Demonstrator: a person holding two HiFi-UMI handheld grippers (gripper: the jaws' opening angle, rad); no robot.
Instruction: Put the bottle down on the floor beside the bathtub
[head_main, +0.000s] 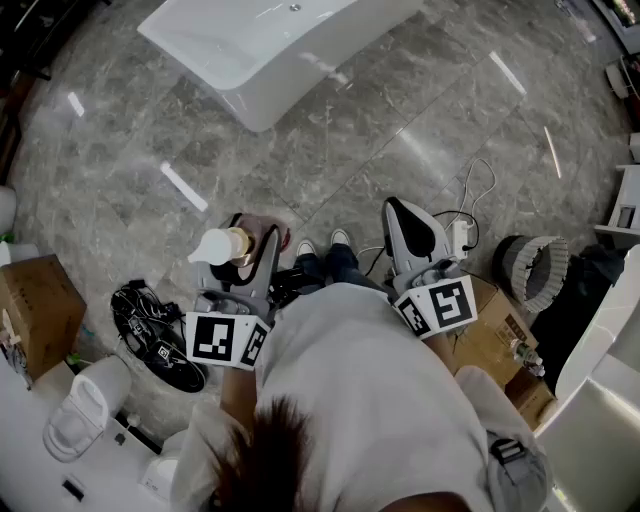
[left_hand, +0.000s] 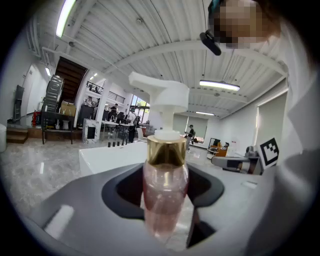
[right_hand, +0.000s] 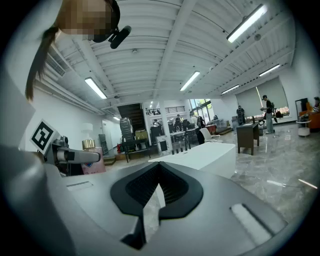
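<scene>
A pink bottle (left_hand: 165, 200) with a gold collar and a white pump head stands upright between the jaws of my left gripper (left_hand: 165, 175), which is shut on its body. In the head view the bottle (head_main: 228, 245) is held at the left gripper (head_main: 255, 240), above the marble floor. The white bathtub (head_main: 270, 45) stands farther ahead, well apart from both grippers. It shows behind the bottle as a white bathtub (left_hand: 107, 157) wall. My right gripper (right_hand: 159, 166) is shut, its tips meeting with nothing between them; it hovers level at the right gripper (head_main: 412, 232) place beside my shoes.
Cardboard boxes (head_main: 35, 310) and a white toilet (head_main: 85, 405) sit at the left, with a coil of black cables (head_main: 150, 335) near them. A power strip (head_main: 462, 238) with a cord, a round basket (head_main: 535, 270) and another box (head_main: 500, 330) lie at the right.
</scene>
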